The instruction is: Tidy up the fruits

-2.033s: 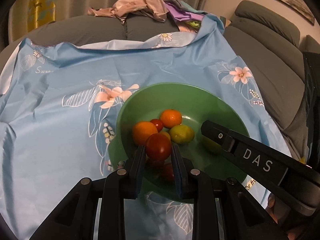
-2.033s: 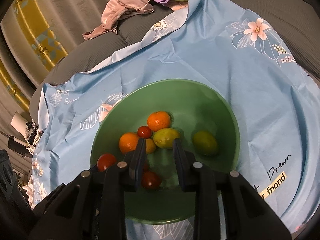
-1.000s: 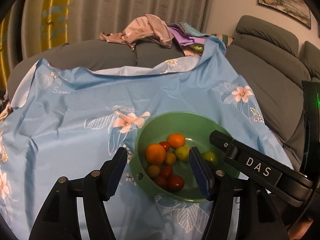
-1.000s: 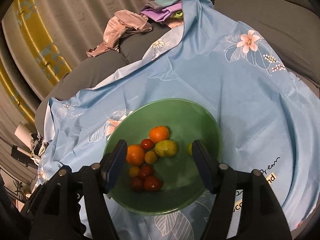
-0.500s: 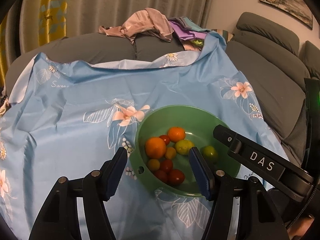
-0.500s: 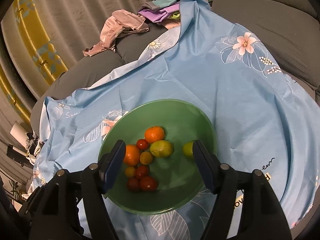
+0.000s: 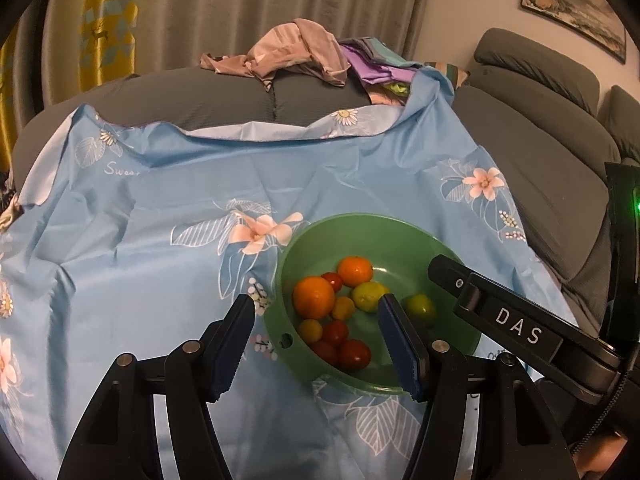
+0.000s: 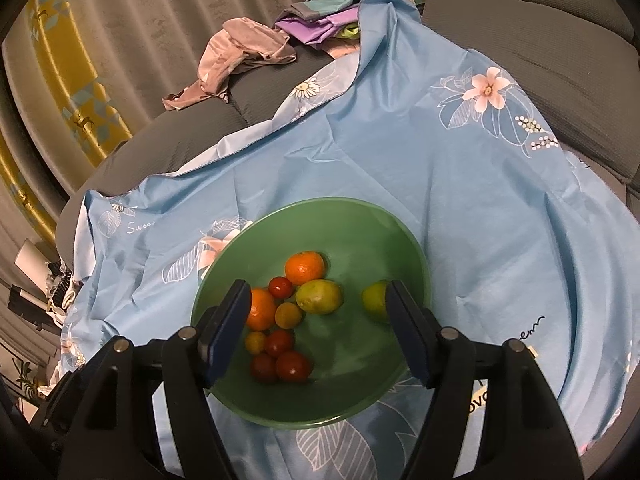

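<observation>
A green bowl (image 7: 316, 232) (image 8: 360, 392) sits on a blue flowered cloth (image 7: 160, 240) (image 8: 480, 220). It holds several fruits: two oranges (image 7: 314, 297) (image 8: 305, 267), two green limes (image 7: 369, 296) (image 8: 320, 296), several red tomatoes (image 7: 354, 354) (image 8: 293, 366) and small yellow-orange ones. My left gripper (image 7: 318, 344) is open and empty, above the bowl's near left side. My right gripper (image 8: 316, 328) is open and empty, above the bowl's near edge. The right gripper's body, marked DAS (image 7: 516, 326), shows in the left wrist view.
The cloth covers a grey sofa (image 7: 540, 152) (image 8: 560, 40). A heap of clothes (image 7: 296, 54) (image 8: 248, 52) lies at the far edge. Curtains hang behind. Sofa cushions rise on the right.
Two seconds ago my left gripper held a red tomato over the bowl. It has since opened, the tomato lies in the bowl, and both grippers opened and drew back and up.
</observation>
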`<state>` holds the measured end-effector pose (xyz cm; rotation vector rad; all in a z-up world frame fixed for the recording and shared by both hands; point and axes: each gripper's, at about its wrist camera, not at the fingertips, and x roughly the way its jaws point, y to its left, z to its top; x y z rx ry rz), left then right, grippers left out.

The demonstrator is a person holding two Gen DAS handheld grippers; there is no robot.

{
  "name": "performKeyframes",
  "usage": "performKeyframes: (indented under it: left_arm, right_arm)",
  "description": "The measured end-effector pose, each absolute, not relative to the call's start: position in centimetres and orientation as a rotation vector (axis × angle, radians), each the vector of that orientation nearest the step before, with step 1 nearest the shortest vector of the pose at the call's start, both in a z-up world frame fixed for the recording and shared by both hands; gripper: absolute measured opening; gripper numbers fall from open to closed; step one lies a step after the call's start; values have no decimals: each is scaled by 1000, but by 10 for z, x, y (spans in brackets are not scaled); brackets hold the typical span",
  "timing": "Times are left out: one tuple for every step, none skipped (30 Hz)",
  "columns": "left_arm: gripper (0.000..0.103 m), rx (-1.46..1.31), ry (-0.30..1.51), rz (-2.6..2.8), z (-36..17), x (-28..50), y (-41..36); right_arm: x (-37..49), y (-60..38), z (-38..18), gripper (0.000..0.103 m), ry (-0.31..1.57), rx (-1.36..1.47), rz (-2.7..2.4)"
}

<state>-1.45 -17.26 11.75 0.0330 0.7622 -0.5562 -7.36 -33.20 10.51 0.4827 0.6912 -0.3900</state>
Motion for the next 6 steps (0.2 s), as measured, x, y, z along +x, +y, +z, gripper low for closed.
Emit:
performKeyframes:
  left_arm:
    - [64,35,764,-554,117,-15,-173]
    - [64,34,766,-554,117,-14,-172]
    - [64,35,766,-554,117,-14,-171]
    - [64,38,766,-553,117,-15,-171]
    - [64,37,767,-553,117,-14,-171]
    - [64,35,766,-553,117,-14,-171]
  right_arm:
    - [-74,-332,105,70,691,481,-390]
    - [-74,-332,105,70,692,481,-390]
    - [-74,-331,105,74,692,480,-390]
    - [-74,-331,105,78,691,478,-391]
    - [-74,-331,106,78,689,475,-392]
    - [-74,-330,106,78,688,472,-391]
